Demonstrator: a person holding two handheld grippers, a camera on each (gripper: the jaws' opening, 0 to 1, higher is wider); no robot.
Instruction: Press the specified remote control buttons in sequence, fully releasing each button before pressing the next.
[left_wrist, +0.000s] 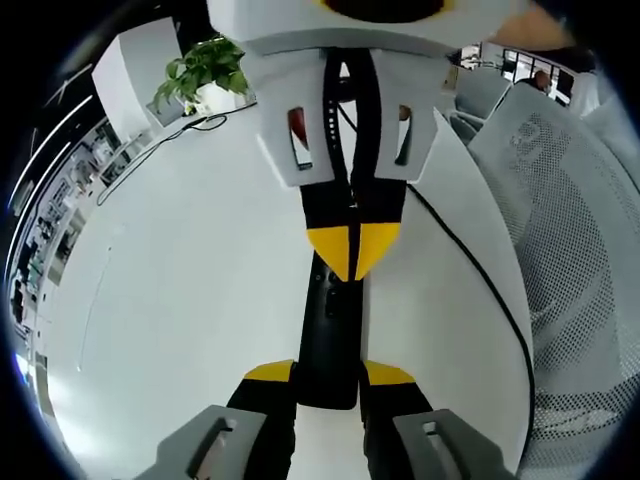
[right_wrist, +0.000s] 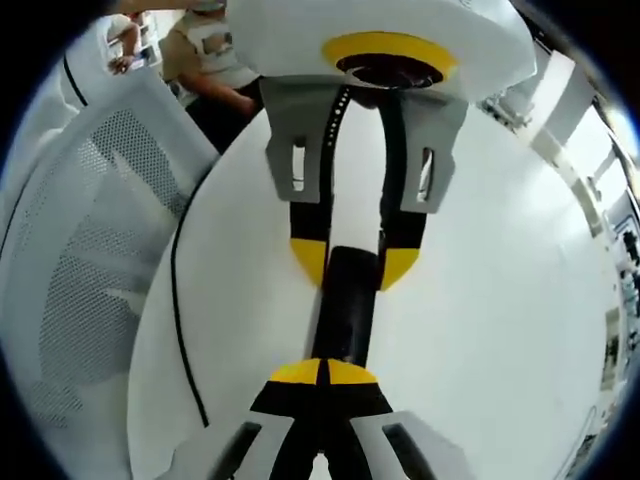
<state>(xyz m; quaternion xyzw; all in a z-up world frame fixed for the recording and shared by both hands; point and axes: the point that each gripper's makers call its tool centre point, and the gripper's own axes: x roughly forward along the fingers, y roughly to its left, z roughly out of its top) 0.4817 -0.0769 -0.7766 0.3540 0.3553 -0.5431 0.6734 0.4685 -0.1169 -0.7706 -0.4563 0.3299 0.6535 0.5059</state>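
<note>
Broad white surface (left_wrist: 180, 300) underneath everything, bare around the work. Beside it, a white mesh chair (left_wrist: 570, 250), pulled close on the side of the black cable (left_wrist: 470, 260) that trails across the surface. Far off at a corner, a potted plant (left_wrist: 205, 70).

At the centre, lying flat on the surface, the black remote (left_wrist: 328, 330). Long axis straight along the line between the two tools, so each camera looks down its length from an opposite end.

Left gripper (left_wrist: 329, 373) at the near end in the left gripper view: jaws parted just to the remote's width, one yellow tip against each long side, apparently clamping it to steady it. Seen again from across in the right gripper view (right_wrist: 354, 262), straddling the far end the same way.

Right gripper (right_wrist: 325, 372) facing it head-on: jaws closed, yellow tips meeting in a single point, holding nothing. Point set down on the remote's top face (right_wrist: 345, 310), near the end opposite the left grip; from the left gripper view (left_wrist: 352, 248), aimed at the middle of the width. Cannot tell whether a button is pressed in or merely touched, nor which button.

Judged from this: pressing falls to the right tool; next target reached by sliding along the long axis, lifting clear first.
</note>
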